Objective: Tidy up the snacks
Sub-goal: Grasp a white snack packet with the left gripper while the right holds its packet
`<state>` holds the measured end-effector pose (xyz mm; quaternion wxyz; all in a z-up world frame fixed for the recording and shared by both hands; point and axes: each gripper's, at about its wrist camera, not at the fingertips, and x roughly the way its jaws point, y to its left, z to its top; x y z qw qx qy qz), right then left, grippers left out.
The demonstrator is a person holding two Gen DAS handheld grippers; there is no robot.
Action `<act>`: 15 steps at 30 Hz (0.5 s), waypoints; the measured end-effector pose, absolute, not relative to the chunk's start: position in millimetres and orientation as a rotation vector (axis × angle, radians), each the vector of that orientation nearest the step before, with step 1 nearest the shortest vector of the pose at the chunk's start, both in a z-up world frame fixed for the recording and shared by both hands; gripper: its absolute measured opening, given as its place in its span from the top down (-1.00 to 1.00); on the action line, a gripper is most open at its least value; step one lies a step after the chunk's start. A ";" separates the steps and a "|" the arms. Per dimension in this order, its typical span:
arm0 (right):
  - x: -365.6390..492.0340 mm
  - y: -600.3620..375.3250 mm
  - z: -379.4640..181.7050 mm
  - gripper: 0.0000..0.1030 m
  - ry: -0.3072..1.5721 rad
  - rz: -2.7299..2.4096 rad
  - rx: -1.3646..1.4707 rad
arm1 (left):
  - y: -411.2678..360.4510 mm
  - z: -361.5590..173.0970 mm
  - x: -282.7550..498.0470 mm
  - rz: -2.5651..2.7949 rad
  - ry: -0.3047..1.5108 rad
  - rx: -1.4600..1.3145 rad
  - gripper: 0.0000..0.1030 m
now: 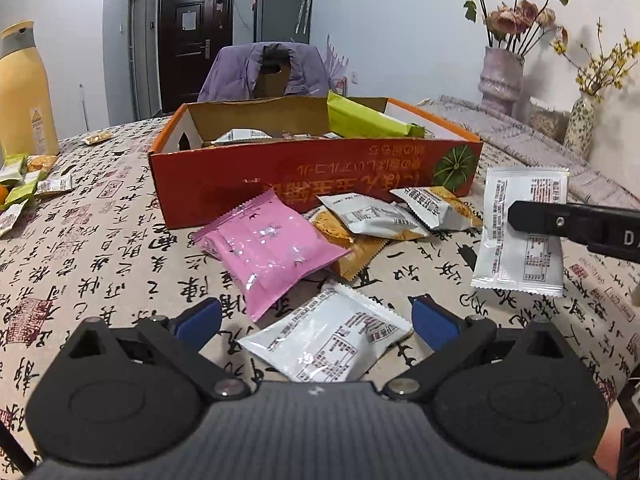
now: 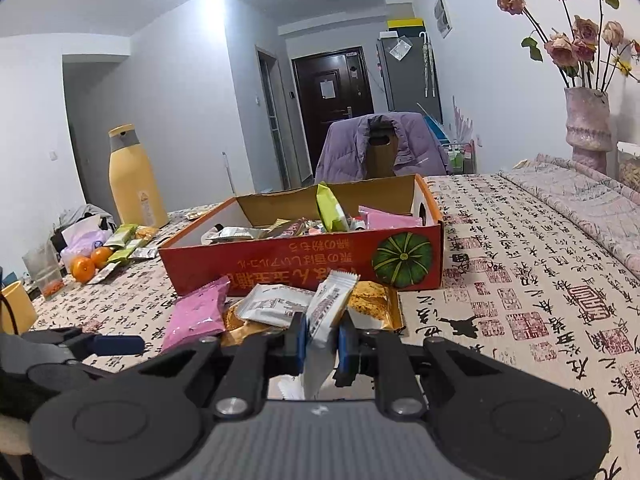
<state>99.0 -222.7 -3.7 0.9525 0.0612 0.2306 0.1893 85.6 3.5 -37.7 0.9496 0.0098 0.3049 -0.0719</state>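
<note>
Between the blue pads of the right gripper (image 2: pixel 323 342) we see a white snack packet (image 2: pixel 326 320) clamped tight, standing on edge with its crimped top tilted toward the orange box (image 2: pixel 304 260); its face carries dense dark print. From the left wrist view the same packet hangs flat-on, a long white sachet with a printed table, lifted clear of the cloth. The left gripper (image 1: pixel 316 320) has its jaws wide apart and holds nothing; between its fingers, on the calligraphy tablecloth (image 1: pixel 100 248), lies another white packet (image 1: pixel 328 340). Just beyond it sit a pink packet (image 1: pixel 268 244) and a small heap of white and orange sachets (image 1: pixel 384 220) against the box's front wall. Only the right wrist view looks down into the box, where we make out a green packet (image 2: pixel 330 208) upright among mixed wrappers, and it alone shows the oranges (image 2: pixel 90 266) beside the yellow bottle (image 2: pixel 134 178). Only the left wrist view shows the speckled vase (image 1: pixel 580 126) with yellow sprigs.
</note>
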 end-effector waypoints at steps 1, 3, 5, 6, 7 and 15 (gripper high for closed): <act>98.7 -223.6 -3.9 0.71 0.469 0.386 0.127 | 2.1 -38.2 85.8 -0.147 0.622 0.025 -1.00; 97.6 -225.7 -4.9 0.71 0.469 0.390 0.133 | -0.6 -39.1 85.5 -0.150 0.626 0.040 -0.85; 96.7 -226.6 -5.7 0.71 0.469 0.393 0.138 | -3.2 -40.4 84.9 -0.152 0.636 0.052 -0.71; 96.2 -227.3 -6.0 0.71 0.469 0.395 0.140 | -4.3 -41.0 84.1 -0.152 0.637 0.057 -0.71; 95.4 -227.9 -6.2 0.71 0.468 0.396 0.142 | -5.3 -41.3 83.2 -0.150 0.639 0.058 -0.71; 92.6 -232.8 -8.3 0.71 0.468 0.397 0.158 | -10.1 -41.9 77.6 -0.149 0.638 0.070 -0.28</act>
